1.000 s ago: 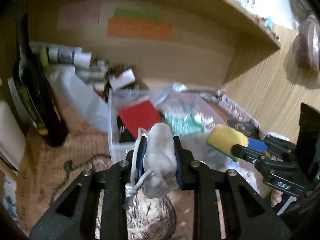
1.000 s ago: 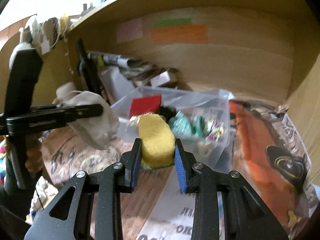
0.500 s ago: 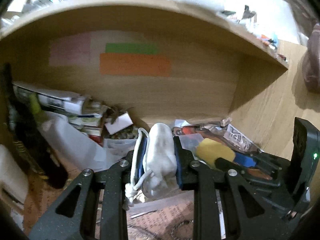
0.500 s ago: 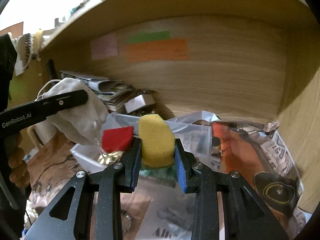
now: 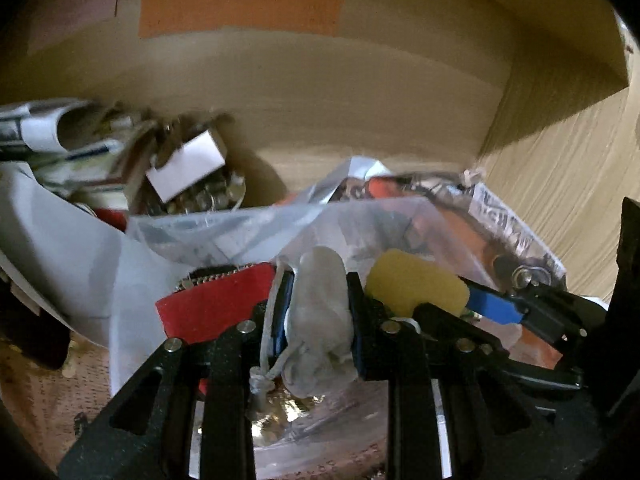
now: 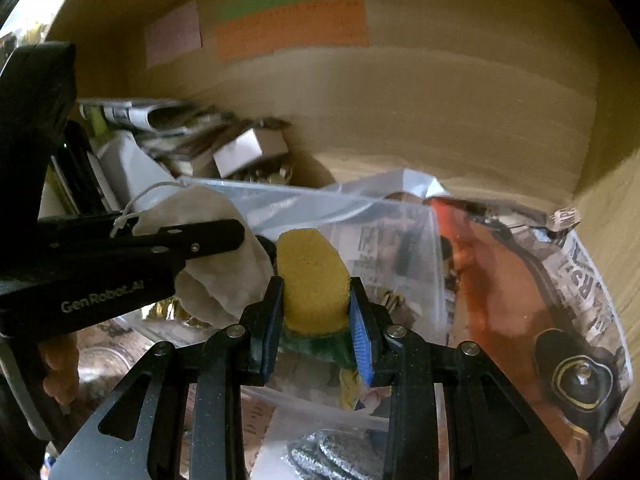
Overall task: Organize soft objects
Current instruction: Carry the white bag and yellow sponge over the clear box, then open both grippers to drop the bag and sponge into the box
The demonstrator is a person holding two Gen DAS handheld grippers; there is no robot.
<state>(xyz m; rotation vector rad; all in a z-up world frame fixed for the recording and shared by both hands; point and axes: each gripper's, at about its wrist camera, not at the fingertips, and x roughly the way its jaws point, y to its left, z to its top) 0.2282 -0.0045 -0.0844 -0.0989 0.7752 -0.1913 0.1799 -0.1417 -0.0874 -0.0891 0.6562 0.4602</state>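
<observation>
My left gripper (image 5: 318, 300) is shut on a white drawstring pouch (image 5: 320, 320), held over a clear plastic box (image 5: 224, 224) that holds a red cloth (image 5: 218, 306). My right gripper (image 6: 316, 304) is shut on a yellow sponge (image 6: 312, 284), right beside the pouch (image 6: 224, 264) and over the same box (image 6: 360, 208). The sponge also shows in the left wrist view (image 5: 416, 286), just right of the pouch. The left gripper body (image 6: 120, 248) fills the left of the right wrist view.
The box sits in a wooden shelf bay with coloured paper labels (image 6: 292, 28) on the back wall. A pile of papers and cartons (image 5: 100, 152) lies at the left. An orange printed foil bag (image 6: 520, 280) lies at the right by the side wall.
Both grippers moved forward and down toward the clear box, still holding the pouch and the sponge. The box and red cloth are now closer under the fingers.
</observation>
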